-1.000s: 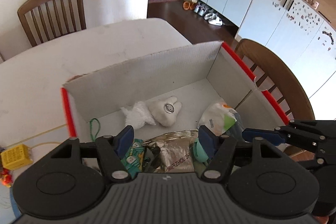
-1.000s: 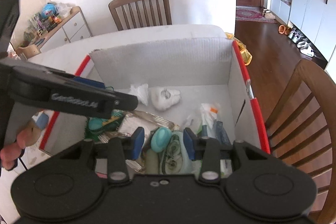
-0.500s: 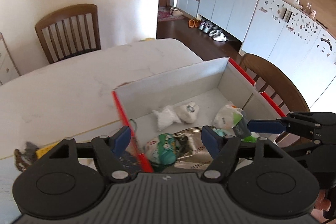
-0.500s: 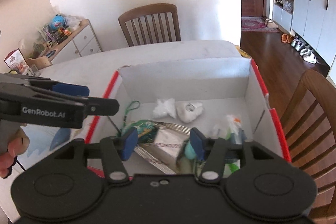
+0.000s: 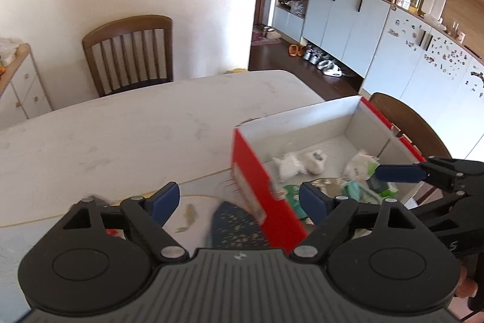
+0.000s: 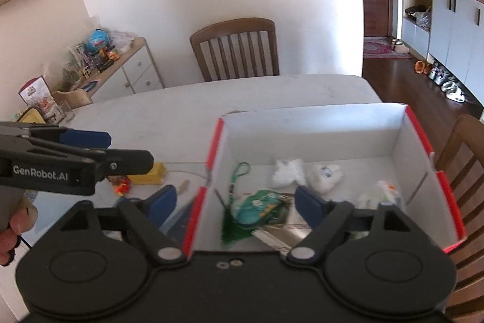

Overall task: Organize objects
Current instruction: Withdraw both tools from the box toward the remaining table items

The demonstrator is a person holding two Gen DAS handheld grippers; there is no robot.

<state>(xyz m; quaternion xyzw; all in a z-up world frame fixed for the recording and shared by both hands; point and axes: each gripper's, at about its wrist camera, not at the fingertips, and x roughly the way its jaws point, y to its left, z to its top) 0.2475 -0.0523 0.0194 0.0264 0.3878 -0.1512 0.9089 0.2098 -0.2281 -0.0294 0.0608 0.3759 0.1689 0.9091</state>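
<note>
White table [image 6: 257, 99] carries red-edged open box [image 6: 311, 129], long axis running left-right across right wrist view. Inside box: silver foil pack [image 6: 281, 235], green packet [image 6: 257, 206], white wad [image 6: 287, 171], white plush [image 6: 325, 176], green lanyard [image 6: 237, 174] pointing away. Left gripper [image 5: 239, 203] and right gripper [image 6: 233, 202] both spread wide, holding nothing, above box's left wall.

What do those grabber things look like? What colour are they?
The left gripper and the right gripper are matte black plastic, with two round discs, silver pivot screws, a ribbed centre and blue pads on the fingers. White "GenRobot.AI" lettering runs along the left one's side.
</note>
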